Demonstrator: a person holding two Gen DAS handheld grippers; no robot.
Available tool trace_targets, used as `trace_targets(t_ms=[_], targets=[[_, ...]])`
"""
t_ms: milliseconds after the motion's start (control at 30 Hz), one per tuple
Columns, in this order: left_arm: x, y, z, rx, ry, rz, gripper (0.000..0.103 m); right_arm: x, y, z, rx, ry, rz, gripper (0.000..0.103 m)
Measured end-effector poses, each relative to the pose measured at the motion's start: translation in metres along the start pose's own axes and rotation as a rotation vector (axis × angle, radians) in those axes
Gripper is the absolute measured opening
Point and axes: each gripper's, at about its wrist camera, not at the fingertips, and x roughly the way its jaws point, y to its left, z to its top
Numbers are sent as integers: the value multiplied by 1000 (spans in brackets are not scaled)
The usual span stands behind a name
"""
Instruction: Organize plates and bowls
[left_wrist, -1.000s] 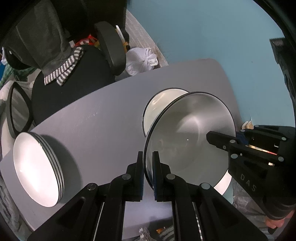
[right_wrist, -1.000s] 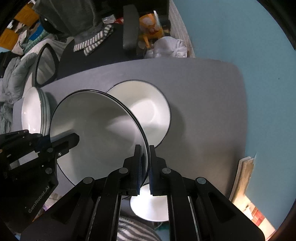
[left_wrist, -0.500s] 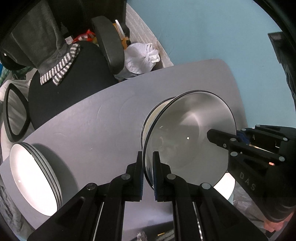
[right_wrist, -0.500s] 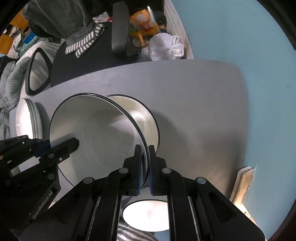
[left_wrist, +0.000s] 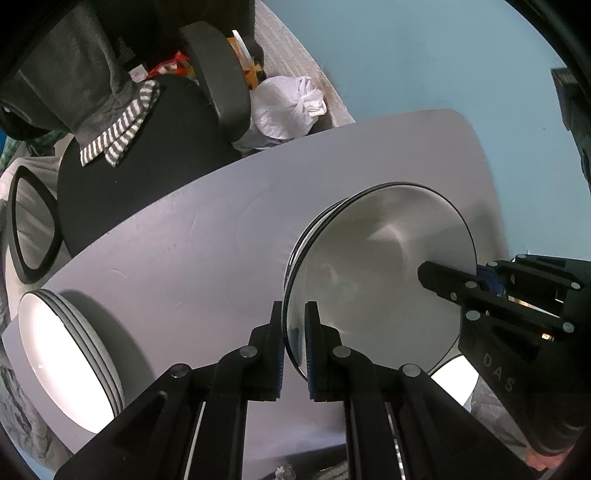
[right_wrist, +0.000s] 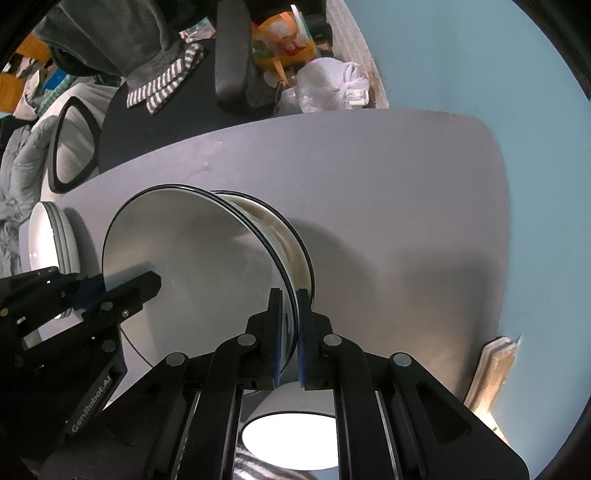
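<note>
- a stack of white plates (left_wrist: 70, 369) is sitting at the far left edge of the grey surface (left_wrist: 192, 258), well apart from the action; a black chair (left_wrist: 147, 155) draped with a striped cloth (left_wrist: 118, 136) is standing behind it.
- the left claw (left_wrist: 294, 332) is pinching the near rim of a black-edged white bowl (left_wrist: 380, 273), its blue pads closed tight on the thin wall.
- the bowl is hanging tilted, right over a second bowl (right_wrist: 291, 236) that is resting on the surface, the two rims nearly nested.
- the right claw (right_wrist: 289, 325) is gripping the opposite rim of the same bowl, jaws narrowed onto it in the same way.
- at the bottom of the right wrist view another white dish (right_wrist: 291, 439) is showing, only partly visible.
- the step in hand looks like stacking: the held bowl is being carried by both claws onto the one below.
- the next move likely calls for levelling the bowl, centring it over the lower rim, seating it gently, then opening both claws together so it is not tipping sideways.
</note>
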Motion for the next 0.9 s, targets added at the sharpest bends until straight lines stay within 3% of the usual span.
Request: trace_targets(t_ms=[200, 400, 433, 767, 900], targets=[[4, 2, -1, 10, -1, -4, 10, -2, -1, 2, 30, -3, 4, 12], [1, 3, -1, 6, -10, -11, 14, -11, 10, 3, -16, -27, -58, 25], [0, 3, -1, 7, -15, -11, 14, -12, 11, 3, -22, -33, -75, 32], [-15, 2, -7, 19, -55, 12, 15, -21, 10, 5, -29, -67, -116, 34], [-26, 3, -12, 26, -94, 47, 26, -27, 10, 1, -33, -85, -134, 38]])
